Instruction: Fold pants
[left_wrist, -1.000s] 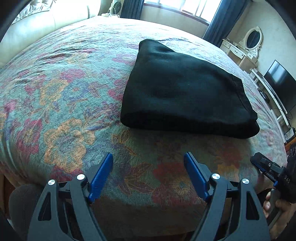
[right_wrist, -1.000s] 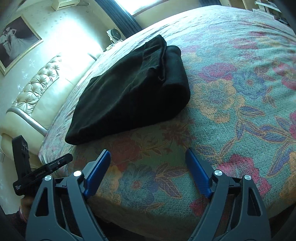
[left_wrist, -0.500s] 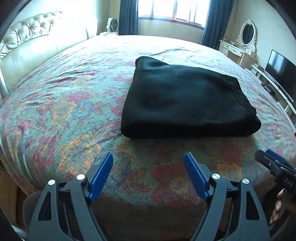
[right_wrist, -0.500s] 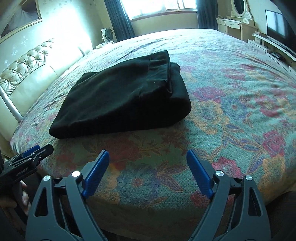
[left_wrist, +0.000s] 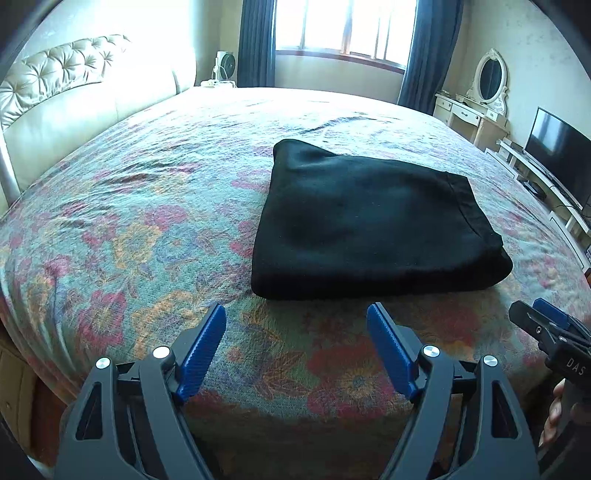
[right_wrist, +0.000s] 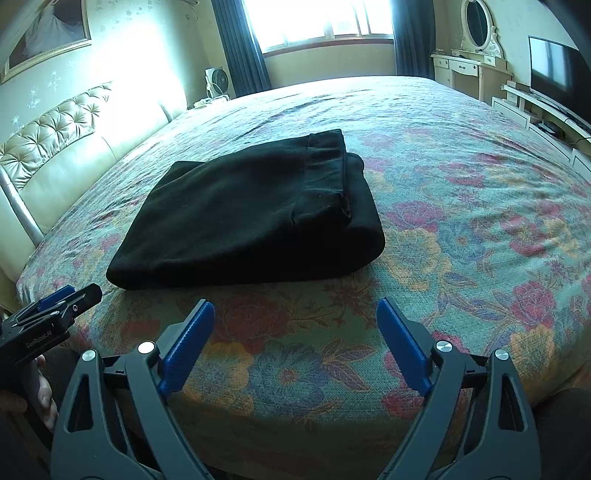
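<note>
Pants (left_wrist: 373, 225) folded, well inside bedspread (left_wrist: 147, 229) edge.

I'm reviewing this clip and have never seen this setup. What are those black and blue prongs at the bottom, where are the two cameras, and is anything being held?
The prongs are handheld two-finger grippers, one per hand, each carrying a camera looking along its fingers. One picture shows the left gripper, the other the right gripper. Both stand open and hold nothing. Black pants, already folded into a neat stack, lie on the flowered bedspread. Each view also catches the other gripper at its edge.
</note>
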